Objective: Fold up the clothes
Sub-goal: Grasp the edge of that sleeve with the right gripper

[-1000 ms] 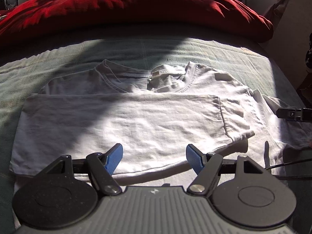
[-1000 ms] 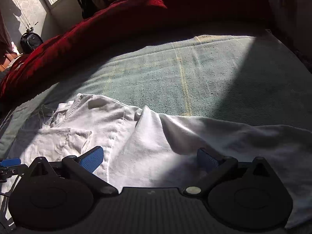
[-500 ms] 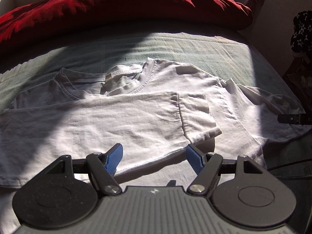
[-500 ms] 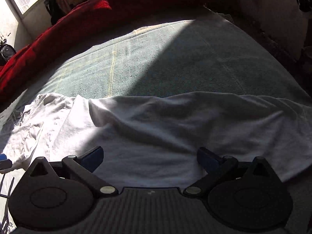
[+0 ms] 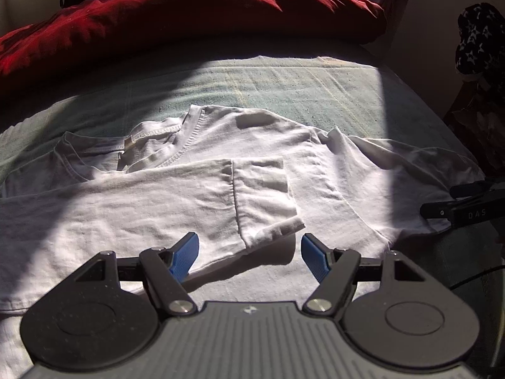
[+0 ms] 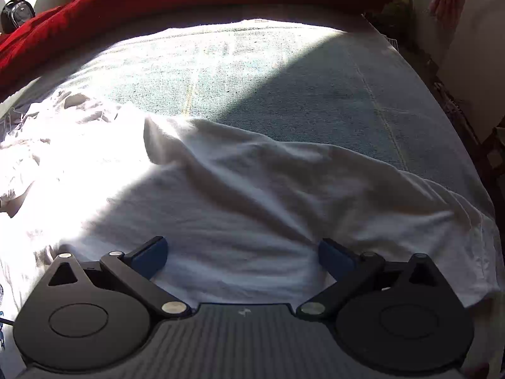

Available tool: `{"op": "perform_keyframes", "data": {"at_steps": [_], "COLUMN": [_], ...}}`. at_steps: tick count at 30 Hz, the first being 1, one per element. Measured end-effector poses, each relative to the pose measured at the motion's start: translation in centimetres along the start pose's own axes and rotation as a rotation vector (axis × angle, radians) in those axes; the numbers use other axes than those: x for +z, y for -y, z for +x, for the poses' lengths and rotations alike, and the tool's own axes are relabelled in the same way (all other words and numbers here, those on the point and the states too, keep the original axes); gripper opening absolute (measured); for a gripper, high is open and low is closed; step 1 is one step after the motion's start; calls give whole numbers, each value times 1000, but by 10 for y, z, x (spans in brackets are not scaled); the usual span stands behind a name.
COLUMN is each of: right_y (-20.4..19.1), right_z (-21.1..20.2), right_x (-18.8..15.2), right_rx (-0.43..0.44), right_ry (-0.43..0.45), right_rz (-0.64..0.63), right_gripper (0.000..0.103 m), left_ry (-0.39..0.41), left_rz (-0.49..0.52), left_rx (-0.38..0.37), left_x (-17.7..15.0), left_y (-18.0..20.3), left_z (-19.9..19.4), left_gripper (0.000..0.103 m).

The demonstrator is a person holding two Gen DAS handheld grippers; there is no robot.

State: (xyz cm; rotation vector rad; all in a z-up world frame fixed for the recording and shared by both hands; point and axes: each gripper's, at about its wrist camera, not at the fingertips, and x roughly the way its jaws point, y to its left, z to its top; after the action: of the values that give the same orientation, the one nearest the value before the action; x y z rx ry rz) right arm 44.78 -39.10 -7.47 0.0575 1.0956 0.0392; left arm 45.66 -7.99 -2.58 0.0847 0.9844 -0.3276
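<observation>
One side of the shirt [image 5: 195, 195] (sleeve included) lies folded across its middle; the other side lies spread. Both grippers, left [image 5: 249, 252] and right [image 6: 243, 257], gape wide, holding nothing.

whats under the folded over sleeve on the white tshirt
The folded sleeve lies on the white t-shirt body, which rests on the green bedcover; the shirt patch directly beneath is covered.

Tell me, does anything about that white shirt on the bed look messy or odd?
Slightly. The white T-shirt has one side folded across its front, but the neckline is bunched and twisted, and the other sleeve lies rumpled in ridges on the green bedcover. Nothing looks torn or stained.
</observation>
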Motion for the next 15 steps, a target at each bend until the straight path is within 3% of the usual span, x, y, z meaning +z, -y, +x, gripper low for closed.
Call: {"op": "perform_keyframes", "data": {"at_steps": [5,15], "right_y": [6,55], "right_z": [-7,-18], "right_x": [2,-8], "right_rx": [-45,-37], "right_ry": [-17,16], "right_rz": [26,154], "right_gripper": [103,103], "left_ry": [18,12], "left_rz": [21,52], "left_rx": [-11,-28], "left_x": [6,6], "left_y": [13,34], "left_z": [-3,3], "left_gripper": [72,72]}}
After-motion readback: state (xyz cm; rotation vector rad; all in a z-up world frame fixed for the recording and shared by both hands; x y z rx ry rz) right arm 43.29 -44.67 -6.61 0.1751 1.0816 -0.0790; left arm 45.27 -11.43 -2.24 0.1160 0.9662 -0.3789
